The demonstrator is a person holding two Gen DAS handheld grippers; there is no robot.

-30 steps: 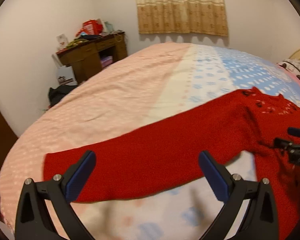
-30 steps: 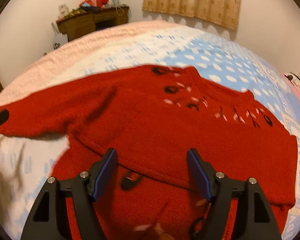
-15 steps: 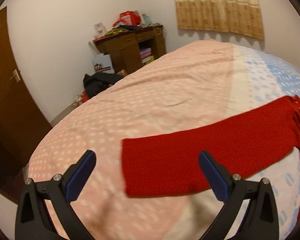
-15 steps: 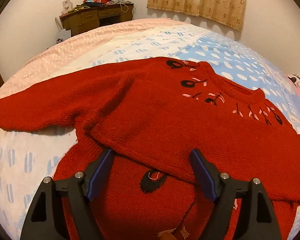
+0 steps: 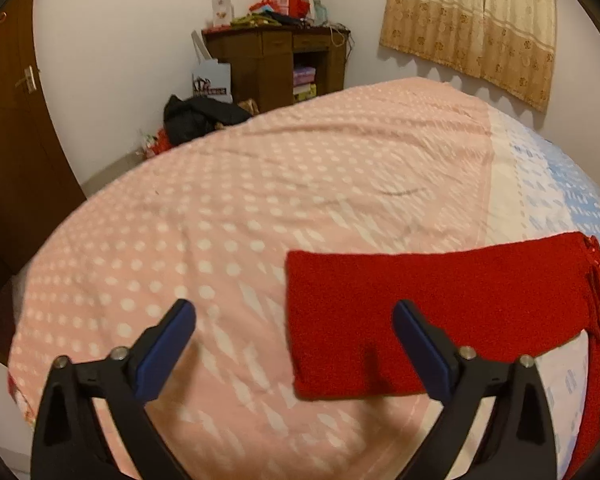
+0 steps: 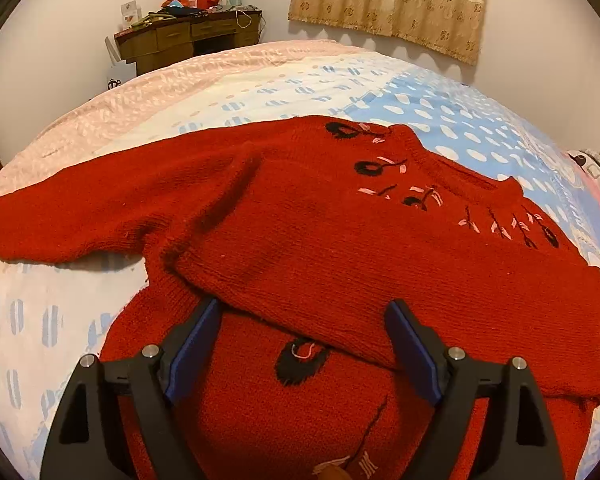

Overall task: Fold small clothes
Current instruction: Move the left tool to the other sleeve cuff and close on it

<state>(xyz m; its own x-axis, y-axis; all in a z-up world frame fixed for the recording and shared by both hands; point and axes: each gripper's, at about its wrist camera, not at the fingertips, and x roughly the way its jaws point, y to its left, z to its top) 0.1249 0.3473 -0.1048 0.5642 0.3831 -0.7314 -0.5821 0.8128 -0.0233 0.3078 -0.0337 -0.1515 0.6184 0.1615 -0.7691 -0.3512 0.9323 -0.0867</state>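
A red knitted sweater (image 6: 300,220) with black and pink embroidery lies flat on the bed. One sleeve (image 6: 380,280) is folded across its body. The other sleeve (image 5: 440,292) stretches out to the left, and its cuff end lies flat on the pink part of the sheet. My left gripper (image 5: 293,312) hovers over that cuff. Its jaws are closing but still wide, the cuff edge lies below the gap, and the pads touch nothing. My right gripper (image 6: 304,308) hangs above the folded sleeve's lower edge, jaws opening, holding nothing.
The bed (image 5: 260,200) has a pink, white and blue dotted sheet. A cluttered wooden desk (image 5: 276,60) stands by the far wall, with a black bag (image 5: 200,116) on the floor beside it. A brown door (image 5: 12,120) is at the left. Pillows (image 6: 596,168) lie at the right.
My left gripper has travelled left along the outstretched sleeve, from its middle to the cuff end. The right gripper has stayed in place and its jaws have spread wider.
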